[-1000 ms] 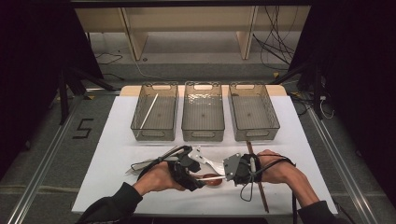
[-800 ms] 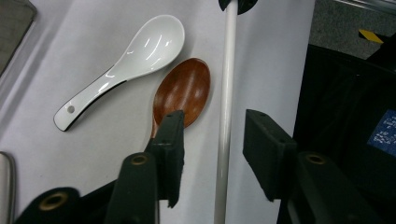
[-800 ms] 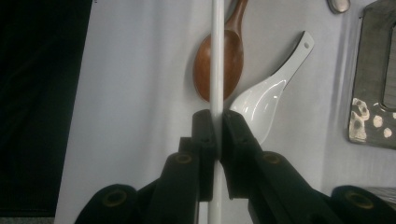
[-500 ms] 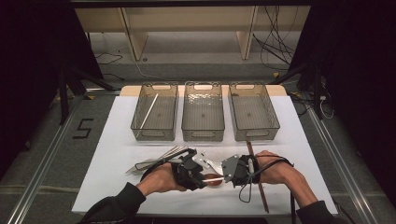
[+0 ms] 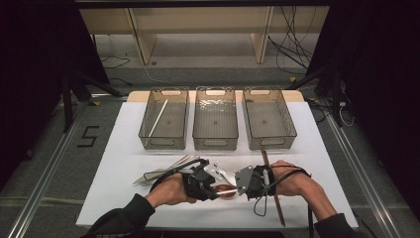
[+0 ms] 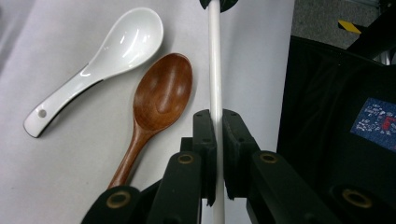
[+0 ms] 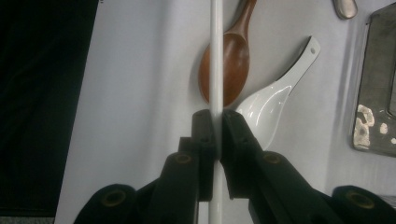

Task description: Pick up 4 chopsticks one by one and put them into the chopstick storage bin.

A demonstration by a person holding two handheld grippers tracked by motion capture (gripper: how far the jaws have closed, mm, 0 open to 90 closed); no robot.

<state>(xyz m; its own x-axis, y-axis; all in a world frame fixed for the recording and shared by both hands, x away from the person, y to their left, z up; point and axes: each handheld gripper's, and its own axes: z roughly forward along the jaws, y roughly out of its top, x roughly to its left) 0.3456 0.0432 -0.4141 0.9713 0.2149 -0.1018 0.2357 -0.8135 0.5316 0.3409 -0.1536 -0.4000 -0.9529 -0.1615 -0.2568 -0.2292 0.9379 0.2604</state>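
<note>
Both grippers grasp one thin white plastic chopstick (image 6: 215, 70) near the front edge of the white table (image 5: 114, 168), each clamping an end. The left gripper (image 6: 216, 126) has just closed its jaws, and its pads now pinch the stick; the right gripper (image 7: 215, 123) is likewise clenched on it. Beneath the stick lie a brown wooden spoon (image 6: 161, 93) and, just beside it, a white ceramic soup spoon (image 6: 112, 51). Three clear plastic bins (image 5: 215, 119) stand in a row farther back.
</note>
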